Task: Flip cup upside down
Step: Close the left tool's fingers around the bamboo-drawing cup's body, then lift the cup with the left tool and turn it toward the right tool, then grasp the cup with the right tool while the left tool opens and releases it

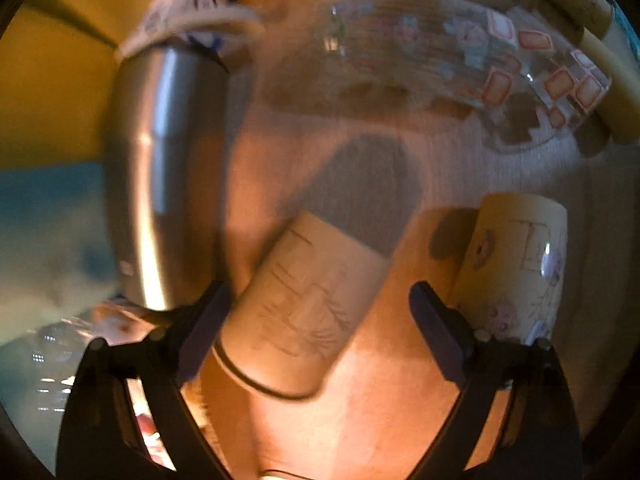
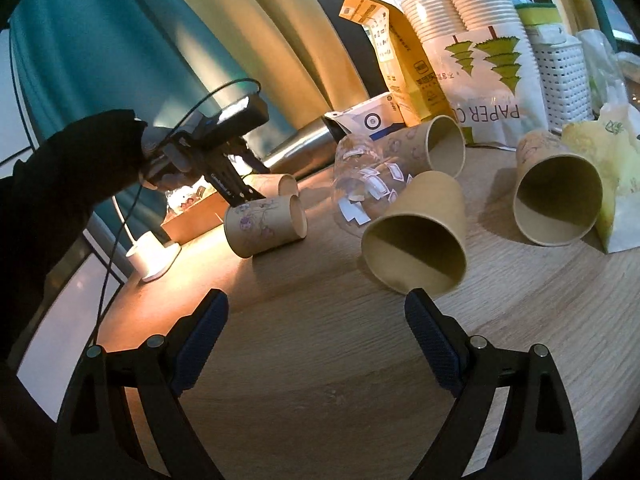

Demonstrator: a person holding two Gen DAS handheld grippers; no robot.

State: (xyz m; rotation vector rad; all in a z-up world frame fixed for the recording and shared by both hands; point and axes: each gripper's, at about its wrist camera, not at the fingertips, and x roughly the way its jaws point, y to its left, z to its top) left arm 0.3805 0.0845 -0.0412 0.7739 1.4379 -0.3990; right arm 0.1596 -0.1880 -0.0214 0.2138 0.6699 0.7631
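paper cup (image 1: 304, 308) lies on its side between left claw (image 1: 320, 328) fingers — spread apart.

Behind my table (image 2: 320, 380) I see a steel flask (image 2: 298, 142) lying down, a bagged cup stack (image 2: 480, 52), a white basket (image 2: 564, 76), teal curtain (image 2: 100, 48).

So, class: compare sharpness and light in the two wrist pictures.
Left wrist view: motion-blurred and soft, warm orange glow on the table, a bright glare streak down the steel flask. Right wrist view: sharper; a small lamp lights the table's left edge, fisheye bending the curtains.
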